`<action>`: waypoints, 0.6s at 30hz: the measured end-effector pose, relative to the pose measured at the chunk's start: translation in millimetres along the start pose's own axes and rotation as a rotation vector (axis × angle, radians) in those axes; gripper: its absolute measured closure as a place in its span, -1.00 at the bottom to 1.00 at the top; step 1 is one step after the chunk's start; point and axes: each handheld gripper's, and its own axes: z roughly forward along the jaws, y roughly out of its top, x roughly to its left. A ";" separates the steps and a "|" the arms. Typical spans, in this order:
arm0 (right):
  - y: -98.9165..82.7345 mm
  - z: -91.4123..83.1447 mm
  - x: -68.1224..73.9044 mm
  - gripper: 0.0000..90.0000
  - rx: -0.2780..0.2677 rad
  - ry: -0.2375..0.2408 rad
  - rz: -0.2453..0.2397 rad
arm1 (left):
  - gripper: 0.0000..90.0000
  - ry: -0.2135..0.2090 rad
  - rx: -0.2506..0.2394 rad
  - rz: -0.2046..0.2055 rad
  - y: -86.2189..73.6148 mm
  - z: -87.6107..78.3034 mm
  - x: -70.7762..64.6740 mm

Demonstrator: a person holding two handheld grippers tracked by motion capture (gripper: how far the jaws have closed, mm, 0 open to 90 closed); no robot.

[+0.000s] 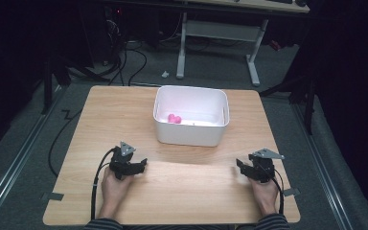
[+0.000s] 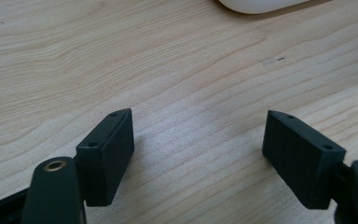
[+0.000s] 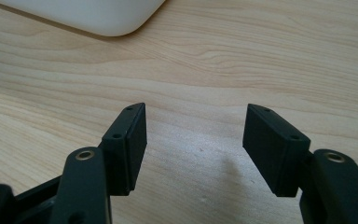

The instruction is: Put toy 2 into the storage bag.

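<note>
A white bin (image 1: 191, 134) stands on the far middle of the wooden table (image 1: 187, 196), and a small pink thing (image 1: 174, 119) lies in its left part. My left gripper (image 1: 142, 166) rests low on the table's near left, held by a hand. Its jaws stand apart over bare wood in the left gripper view (image 2: 198, 116). My right gripper (image 1: 240, 166) sits at the near right, also in a hand. In the right gripper view its jaws (image 3: 196, 109) are apart with nothing between them. A corner of the bin (image 3: 98, 16) shows at the top left there.
The bin's rounded edge (image 2: 261, 4) lies ahead of the left gripper. Bare wood stretches between the two grippers. Beyond the table are a grey floor, cables (image 1: 124, 67) and a white desk frame (image 1: 220, 33).
</note>
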 end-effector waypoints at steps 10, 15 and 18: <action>-2.1 7.7 3.3 -0.12 0.006 -0.012 -0.013 | -0.44 0.000 0.000 0.000 0.0 0.0 0.0; -3.8 13.0 7.2 -0.18 0.033 -0.023 -0.035 | -0.44 0.000 0.000 0.000 0.0 0.0 -0.1; -3.5 13.6 9.2 -0.20 0.035 -0.036 -0.053 | -0.44 0.000 0.000 0.000 0.0 0.0 -0.1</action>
